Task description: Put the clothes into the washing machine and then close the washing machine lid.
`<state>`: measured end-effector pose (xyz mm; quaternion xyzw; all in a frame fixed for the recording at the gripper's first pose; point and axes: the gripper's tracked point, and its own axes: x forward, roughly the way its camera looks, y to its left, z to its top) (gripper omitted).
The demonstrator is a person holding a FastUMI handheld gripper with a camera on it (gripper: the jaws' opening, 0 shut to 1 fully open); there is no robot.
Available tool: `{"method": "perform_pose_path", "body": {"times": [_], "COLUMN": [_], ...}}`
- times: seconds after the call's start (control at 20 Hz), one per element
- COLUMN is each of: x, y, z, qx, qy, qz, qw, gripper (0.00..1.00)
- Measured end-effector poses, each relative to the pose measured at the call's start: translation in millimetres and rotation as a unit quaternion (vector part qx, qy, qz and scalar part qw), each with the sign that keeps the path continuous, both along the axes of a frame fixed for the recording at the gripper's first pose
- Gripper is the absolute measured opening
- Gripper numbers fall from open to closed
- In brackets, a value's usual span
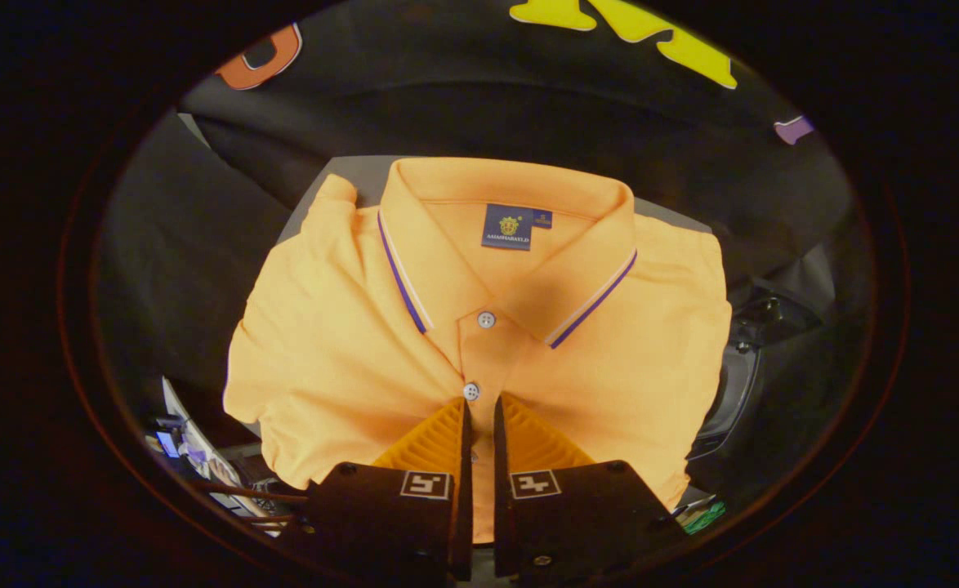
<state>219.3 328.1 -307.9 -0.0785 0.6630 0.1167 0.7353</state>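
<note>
A folded orange polo shirt [349, 343] with a purple-striped collar and a dark neck label lies spread just ahead of my fingers, collar pointing away from me. My gripper [479, 406] is shut on the shirt's button placket. A narrow fold of orange cloth is pinched between both fingers, just below the second button. A grey surface [361, 175] shows behind the collar, and the shirt's sides droop past it.
To the right of the shirt is a dark rounded machine part [737, 384] with a black fitting above it. Below the shirt on the left are cables and small cluttered items [202, 461]. Black cloth hangs behind everything.
</note>
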Motion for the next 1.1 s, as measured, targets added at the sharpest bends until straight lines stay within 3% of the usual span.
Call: {"method": "perform_pose_path", "body": {"times": [0.15,0.65,1.1], "x": [0,7,5], "y": [0,-8,-42], "z": [4,49,89], "qx": [0.023,0.08,0.1], "qy": [0.005,-0.04,-0.078], "qz": [-0.005,-0.03,-0.086], "qw": [1.0,0.996,0.988], "gripper": [0.08,0.06,0.06]}}
